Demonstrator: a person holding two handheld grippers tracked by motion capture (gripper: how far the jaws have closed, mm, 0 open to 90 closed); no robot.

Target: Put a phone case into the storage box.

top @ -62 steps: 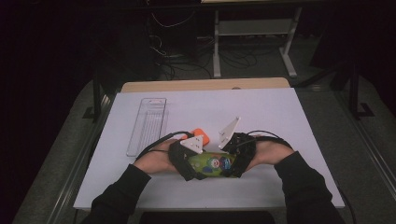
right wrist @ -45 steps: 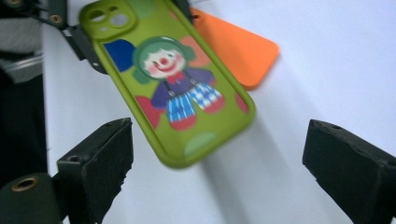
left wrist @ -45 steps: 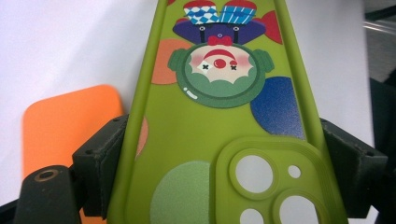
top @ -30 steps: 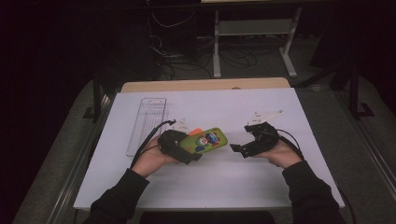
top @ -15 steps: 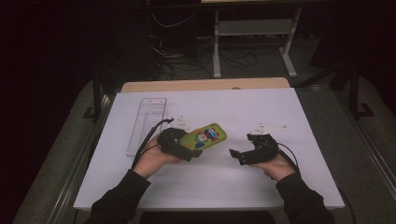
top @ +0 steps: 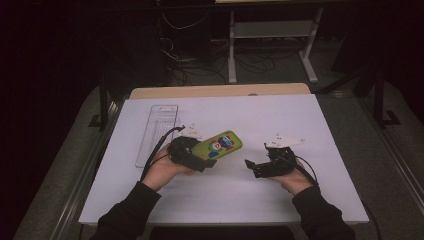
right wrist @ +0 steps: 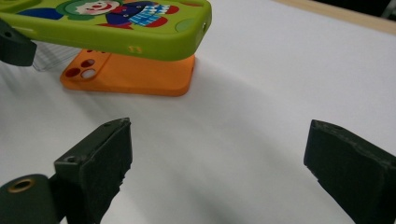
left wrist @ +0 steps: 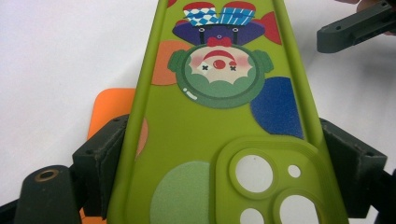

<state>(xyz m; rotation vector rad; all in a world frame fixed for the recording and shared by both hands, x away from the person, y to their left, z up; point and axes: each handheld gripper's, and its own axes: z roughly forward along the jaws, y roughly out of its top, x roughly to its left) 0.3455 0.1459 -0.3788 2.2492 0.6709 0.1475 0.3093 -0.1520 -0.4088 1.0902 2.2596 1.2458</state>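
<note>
At the far left of the counter (top: 280,115) lies a clear plastic tray (top: 156,134), lengthwise away from me, with nothing of mine touching it. Just to its right is my left gripper (top: 207,159), and its jaws are clamped on the two long edges of a green phone case (top: 220,145) with a clown printed on it. In the left gripper view the case (left wrist: 219,116) runs straight out between the pads, camera cutouts nearest to me, the clown's head farther along, and it is held up off the counter. Under it, flat on the white surface, lies an orange phone case (right wrist: 133,72); the right gripper view shows the green one hanging just above it, overlapping most of it. Well to the right, apart from both cases, is my right gripper (top: 252,166), pointing left toward them. Its jaws stand wide apart and hold nothing, with bare counter between them.
</note>
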